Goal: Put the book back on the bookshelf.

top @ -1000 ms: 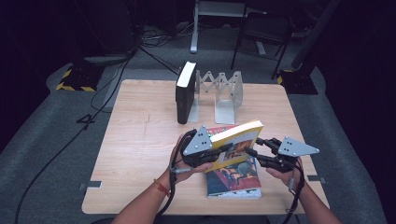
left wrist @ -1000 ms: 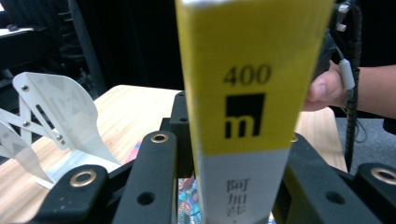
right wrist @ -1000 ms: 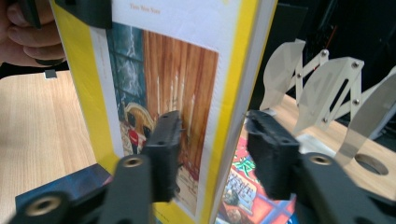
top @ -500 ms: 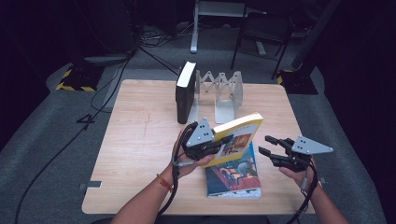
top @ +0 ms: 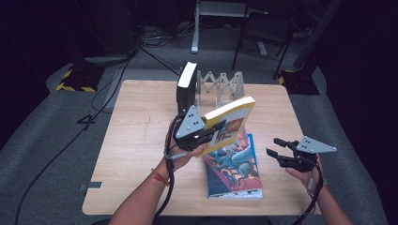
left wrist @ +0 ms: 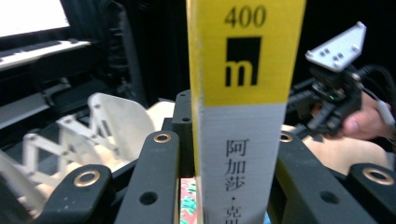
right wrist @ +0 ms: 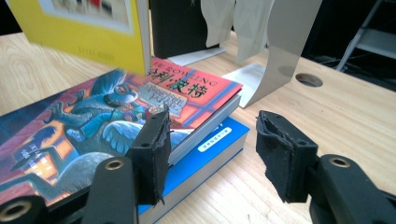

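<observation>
Above the middle of the wooden surface, the left gripper is clamped on the spine end of a yellow book, holding it tilted in the air; in the left gripper view its two black jaws press on either side of the yellow-and-grey spine. Beneath it, two books lie stacked flat on the surface: one with a colourful illustrated cover on top of a blue one. Behind them a black book stands upright at the left end of a white expanding rack. Off to the right of the stack, the right gripper hovers with its jaws apart, having just been opening, with nothing between them
</observation>
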The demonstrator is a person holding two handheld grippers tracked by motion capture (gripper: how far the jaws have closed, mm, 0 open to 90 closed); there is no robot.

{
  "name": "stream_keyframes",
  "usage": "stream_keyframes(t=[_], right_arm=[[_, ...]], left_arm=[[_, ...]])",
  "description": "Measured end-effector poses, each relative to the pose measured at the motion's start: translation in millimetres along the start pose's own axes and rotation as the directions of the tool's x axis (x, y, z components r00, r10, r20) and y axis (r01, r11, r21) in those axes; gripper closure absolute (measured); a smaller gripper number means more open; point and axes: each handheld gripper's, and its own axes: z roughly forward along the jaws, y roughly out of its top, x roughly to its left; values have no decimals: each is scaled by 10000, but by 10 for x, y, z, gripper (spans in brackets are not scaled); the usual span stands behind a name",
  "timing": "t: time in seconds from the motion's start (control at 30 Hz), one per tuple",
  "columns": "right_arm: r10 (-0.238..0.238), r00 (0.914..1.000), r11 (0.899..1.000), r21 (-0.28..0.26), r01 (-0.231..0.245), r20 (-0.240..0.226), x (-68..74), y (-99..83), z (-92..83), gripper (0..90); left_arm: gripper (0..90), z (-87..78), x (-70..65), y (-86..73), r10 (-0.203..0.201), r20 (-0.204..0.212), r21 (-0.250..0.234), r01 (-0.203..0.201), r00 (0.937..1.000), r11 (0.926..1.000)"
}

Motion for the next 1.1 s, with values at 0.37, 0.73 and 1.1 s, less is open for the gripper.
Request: stream_keyframes(t=[0.37,0.73,1.1], right_arm=[[-91,9997,9996,275,85,246,-31,-33,28,426],[434,9900,9974,514,-507,1342,-252,-175,-44,407],[290,9898,9955,859,-413,1392,-256,-218,3,406]], left_arm=[[744,-233,283,-85,-188,-1628,133,213,9865,9997],[744,-333,499,-369,-678,-3604,459,903,9303,9949],[744,-16,612,-554,-987,-4620,776,1511,8814,9855]])
